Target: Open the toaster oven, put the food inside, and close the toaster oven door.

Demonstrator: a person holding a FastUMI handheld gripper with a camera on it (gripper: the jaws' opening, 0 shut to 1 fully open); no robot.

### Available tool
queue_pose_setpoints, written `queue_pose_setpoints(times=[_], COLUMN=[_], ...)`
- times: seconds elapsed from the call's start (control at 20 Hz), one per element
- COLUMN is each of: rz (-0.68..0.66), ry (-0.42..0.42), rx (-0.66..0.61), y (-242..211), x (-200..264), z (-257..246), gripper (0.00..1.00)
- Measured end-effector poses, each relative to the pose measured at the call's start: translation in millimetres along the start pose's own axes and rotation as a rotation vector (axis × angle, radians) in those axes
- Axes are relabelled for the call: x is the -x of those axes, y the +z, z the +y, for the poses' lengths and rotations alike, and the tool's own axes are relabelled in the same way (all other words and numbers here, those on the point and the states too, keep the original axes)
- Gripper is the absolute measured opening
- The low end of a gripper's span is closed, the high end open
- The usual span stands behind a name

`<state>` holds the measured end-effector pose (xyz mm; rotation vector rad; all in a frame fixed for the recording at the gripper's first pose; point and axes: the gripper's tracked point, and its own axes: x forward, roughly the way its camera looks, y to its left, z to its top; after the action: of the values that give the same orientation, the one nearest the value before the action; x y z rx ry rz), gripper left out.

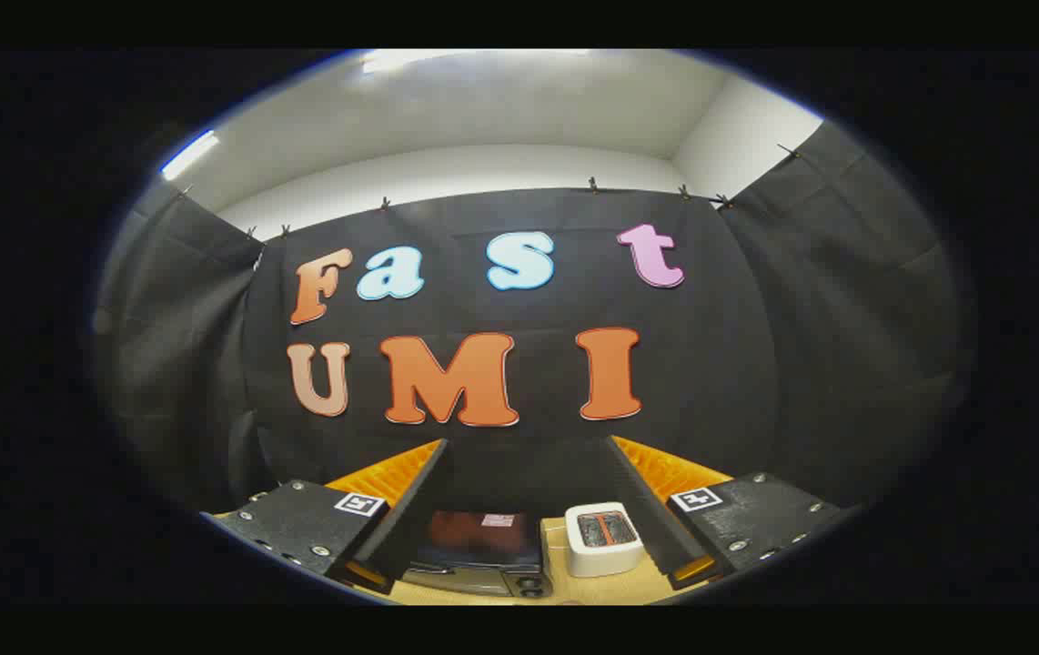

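- My tool (529, 518) sits low in the frame with its two fingers (406, 509) spread wide apart, gripping nothing.
- The toaster oven (476, 555) stands on the bench (574, 591) at the bottom centre, seen between my fingers and a little beyond them; its dark top faces me and its knobs show at its lower right corner.
- Just to its right stands a small white toaster (604, 539) with orange showing in its slot, close to my right finger.
- I cannot make out the food from here.
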<state>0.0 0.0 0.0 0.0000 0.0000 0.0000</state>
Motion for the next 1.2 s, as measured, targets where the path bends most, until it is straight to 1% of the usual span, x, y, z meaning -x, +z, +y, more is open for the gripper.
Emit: queue_pose_setpoints(times=[0.35, 0.8, 1.0, 1.2], rz=[0.001, -0.011, 0.044, 0.143], ry=[0.024, 0.059, 0.083, 0.116], rx=[0.027, 0.029, 0.025, 0.031], y=[-1, 0, -24, -70], x=[2, 2, -5, -9], z=[9, 20, 36, 62], gripper=[0.98, 0.98, 0.98, 0.98])
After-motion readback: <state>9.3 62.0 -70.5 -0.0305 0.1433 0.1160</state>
